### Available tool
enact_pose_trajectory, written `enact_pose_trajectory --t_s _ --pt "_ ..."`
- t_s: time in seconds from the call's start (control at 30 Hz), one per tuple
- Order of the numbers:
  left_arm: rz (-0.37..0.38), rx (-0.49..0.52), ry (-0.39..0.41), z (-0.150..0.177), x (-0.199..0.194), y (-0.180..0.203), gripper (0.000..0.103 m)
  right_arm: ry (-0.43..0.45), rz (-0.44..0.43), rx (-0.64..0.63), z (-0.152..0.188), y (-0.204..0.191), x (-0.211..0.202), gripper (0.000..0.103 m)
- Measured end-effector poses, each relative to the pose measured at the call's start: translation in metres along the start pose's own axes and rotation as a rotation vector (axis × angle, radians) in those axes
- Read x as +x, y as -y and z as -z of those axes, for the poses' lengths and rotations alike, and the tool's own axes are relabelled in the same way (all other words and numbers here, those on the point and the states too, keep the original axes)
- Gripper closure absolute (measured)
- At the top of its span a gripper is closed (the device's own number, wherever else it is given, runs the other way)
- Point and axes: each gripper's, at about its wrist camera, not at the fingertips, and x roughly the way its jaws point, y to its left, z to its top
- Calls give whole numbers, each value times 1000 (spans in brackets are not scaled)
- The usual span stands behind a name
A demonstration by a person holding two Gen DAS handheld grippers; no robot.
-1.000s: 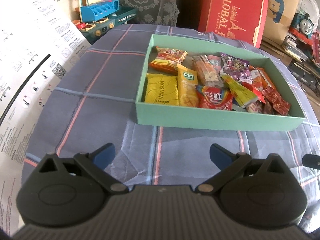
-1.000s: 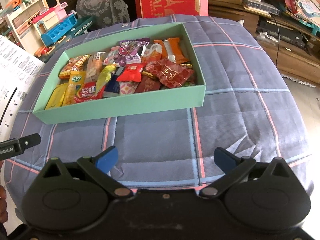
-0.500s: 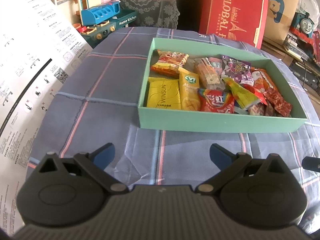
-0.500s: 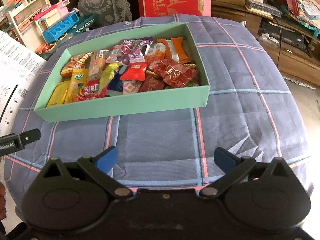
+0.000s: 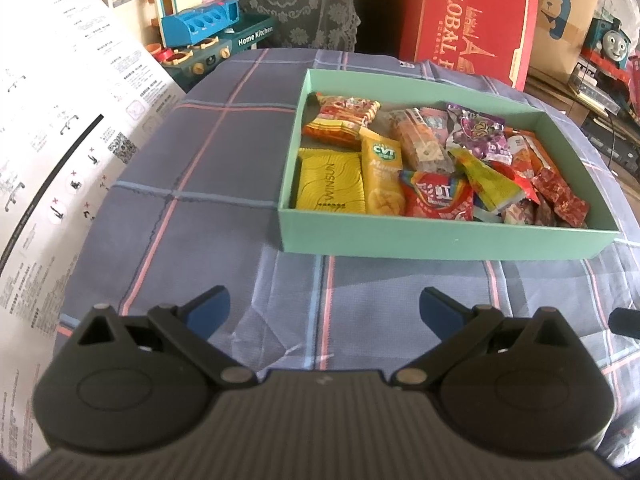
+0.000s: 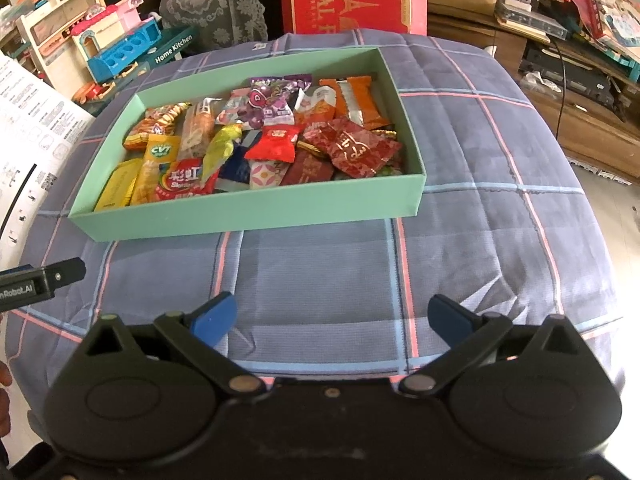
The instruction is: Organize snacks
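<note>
A wide strip of plaid cloth (image 6: 480,208) lies bare between both claws and the near wall of the green box (image 5: 440,236), with more bare cloth to the box's left. The snacks (image 6: 256,144) fill the box, well ahead of both claws. The left claw (image 5: 324,304) and right claw (image 6: 332,316) hover spread wide, holding nothing and touching nothing.
</note>
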Motion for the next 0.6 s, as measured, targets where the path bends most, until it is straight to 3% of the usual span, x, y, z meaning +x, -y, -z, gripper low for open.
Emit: enact_pose_trajectory --t_s 0.6 --pt "-23 44 6 -1 -5 2 0 -4 3 -14 -1 -2 0 0"
